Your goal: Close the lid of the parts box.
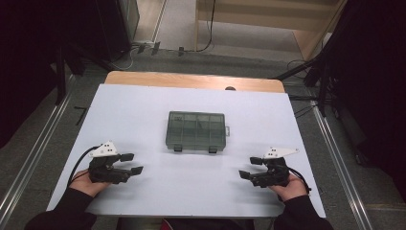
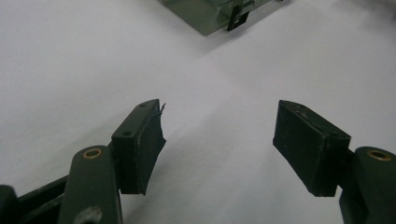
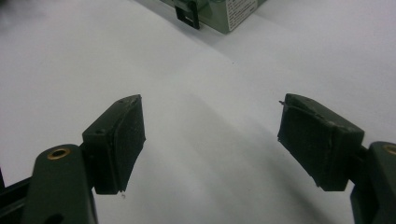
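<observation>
White and matte, the surface (image 1: 143,191) carries a single thing: a translucent grey-green compartment box (image 1: 197,131) at its middle, well apart from both claws. The left claw (image 1: 130,163) and right claw (image 1: 250,167) rest near the person's edge, each spread wide with nothing between the jaws, both pointing inward toward the box. The box looks like thin rigid plastic, flat and rectangular, with inner dividers showing through a shut lid and two small dark latches (image 1: 177,148) on its near side. It probably weighs little and may slide on the smooth sheet, so steadying one short end while the other claw works a latch seems wise. Rubbery dark pads (image 2: 150,140) should grip the slick plastic.
</observation>
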`<move>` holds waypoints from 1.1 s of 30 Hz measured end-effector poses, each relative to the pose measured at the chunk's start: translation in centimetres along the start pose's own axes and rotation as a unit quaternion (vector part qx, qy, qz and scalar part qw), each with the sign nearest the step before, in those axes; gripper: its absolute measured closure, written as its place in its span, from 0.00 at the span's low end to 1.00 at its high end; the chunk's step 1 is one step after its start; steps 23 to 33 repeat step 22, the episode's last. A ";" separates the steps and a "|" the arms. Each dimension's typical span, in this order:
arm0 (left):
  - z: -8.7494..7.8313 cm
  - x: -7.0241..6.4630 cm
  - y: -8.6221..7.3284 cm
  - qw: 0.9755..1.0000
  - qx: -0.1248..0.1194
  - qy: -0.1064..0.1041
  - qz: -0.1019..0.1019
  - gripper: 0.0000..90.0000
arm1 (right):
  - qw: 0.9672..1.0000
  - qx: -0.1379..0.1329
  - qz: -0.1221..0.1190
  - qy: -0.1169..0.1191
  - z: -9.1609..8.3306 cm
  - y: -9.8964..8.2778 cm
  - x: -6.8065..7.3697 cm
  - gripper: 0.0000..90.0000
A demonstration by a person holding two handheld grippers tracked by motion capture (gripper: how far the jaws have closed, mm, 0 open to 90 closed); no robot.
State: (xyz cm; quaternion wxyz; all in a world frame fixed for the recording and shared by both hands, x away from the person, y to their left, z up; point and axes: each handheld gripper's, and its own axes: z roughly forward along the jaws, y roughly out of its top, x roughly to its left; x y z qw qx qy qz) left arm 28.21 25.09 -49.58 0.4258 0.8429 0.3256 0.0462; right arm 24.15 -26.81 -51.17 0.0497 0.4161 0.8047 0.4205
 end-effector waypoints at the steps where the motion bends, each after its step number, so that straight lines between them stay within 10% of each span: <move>1: 0.0 0.0 0.0 1.000 0.001 0.001 0.000 0.36 | 1.000 0.000 0.000 0.000 0.0 0.0 0.0 0.26; 33: 0.2 0.0 -0.1 1.000 0.009 -0.002 0.001 0.36 | 1.000 0.006 0.001 -0.003 0.1 0.0 0.0 0.26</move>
